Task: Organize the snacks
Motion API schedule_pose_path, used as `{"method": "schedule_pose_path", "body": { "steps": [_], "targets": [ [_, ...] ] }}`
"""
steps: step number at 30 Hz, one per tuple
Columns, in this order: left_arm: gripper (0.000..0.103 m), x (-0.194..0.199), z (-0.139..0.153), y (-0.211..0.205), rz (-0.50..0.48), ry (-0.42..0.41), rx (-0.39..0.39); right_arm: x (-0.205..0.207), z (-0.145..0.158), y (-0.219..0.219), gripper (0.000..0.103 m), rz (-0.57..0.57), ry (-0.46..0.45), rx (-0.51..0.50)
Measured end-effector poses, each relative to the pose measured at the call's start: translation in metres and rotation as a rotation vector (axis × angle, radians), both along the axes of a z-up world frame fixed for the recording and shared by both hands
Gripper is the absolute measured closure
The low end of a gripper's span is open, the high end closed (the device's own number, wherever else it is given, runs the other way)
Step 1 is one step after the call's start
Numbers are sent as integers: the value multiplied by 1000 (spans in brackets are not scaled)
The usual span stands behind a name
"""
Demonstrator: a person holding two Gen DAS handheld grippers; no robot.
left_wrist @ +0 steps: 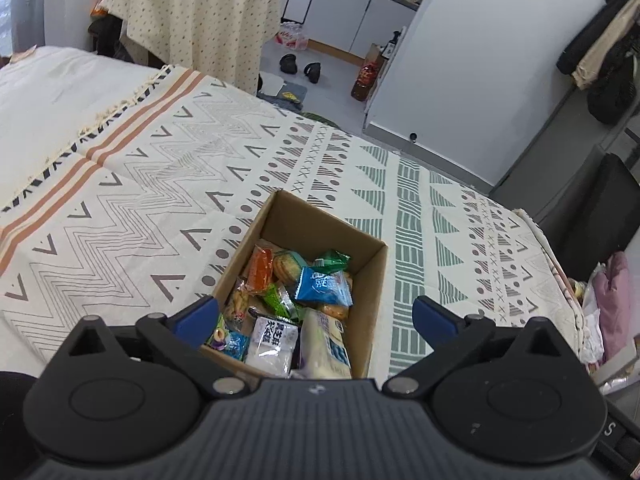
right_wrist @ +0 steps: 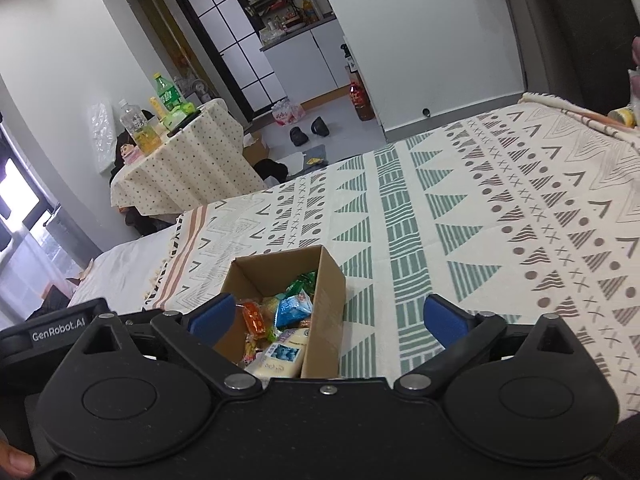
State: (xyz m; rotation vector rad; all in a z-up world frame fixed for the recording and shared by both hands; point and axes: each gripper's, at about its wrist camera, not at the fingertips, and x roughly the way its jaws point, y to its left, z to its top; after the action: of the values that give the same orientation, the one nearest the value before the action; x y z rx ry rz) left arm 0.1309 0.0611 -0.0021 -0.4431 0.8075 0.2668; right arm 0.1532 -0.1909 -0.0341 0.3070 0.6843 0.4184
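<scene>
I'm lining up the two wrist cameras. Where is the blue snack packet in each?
Left wrist: blue snack packet lies in the box's right half, lower centre.
Right wrist: blue snack packet sits mid-box, left of centre.
Shared landmark: the cardboard box.

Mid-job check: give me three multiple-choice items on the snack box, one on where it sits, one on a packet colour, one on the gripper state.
1. Where does the open brown cardboard box sit?
A. on the patterned cream bedspread
B. on the floor
C. on the round table

2. What colour is the packet lying below the green one at the box's far end?
A. pink
B. black
C. blue

3. How do the left gripper and right gripper stand?
A. both shut on packets
B. both open, empty
C. one open, one shut

Answers: 1 A, the bedspread shows all round the box; 2 C, the blue snack packet shows in both views; 3 B, blue fingertips stand wide apart with nothing between.
</scene>
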Motion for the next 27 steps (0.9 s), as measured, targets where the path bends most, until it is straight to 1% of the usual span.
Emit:
{"method": "schedule_pose_path", "body": {
  "steps": [4, 10, 15, 23, 27],
  "targets": [
    [0, -17, 8, -5, -17, -7, 33, -15, 6, -6, 0, -4, -14, -9],
    [0, -40, 14, -6, -33, -7, 42, -34, 10, -16, 0, -17, -22, -20],
    [0, -56, 22, -10, -81, -17, 59, -49, 16, -21, 0, -24, -32, -36],
    [0, -80, 33, -17, -129, -36, 86, -74, 25, -24, 0, -16, -33, -78],
    [0, -91, 39, -21, -161, -43, 128, -86, 30, -25, 0, -19, -39, -104]
  ]
}}
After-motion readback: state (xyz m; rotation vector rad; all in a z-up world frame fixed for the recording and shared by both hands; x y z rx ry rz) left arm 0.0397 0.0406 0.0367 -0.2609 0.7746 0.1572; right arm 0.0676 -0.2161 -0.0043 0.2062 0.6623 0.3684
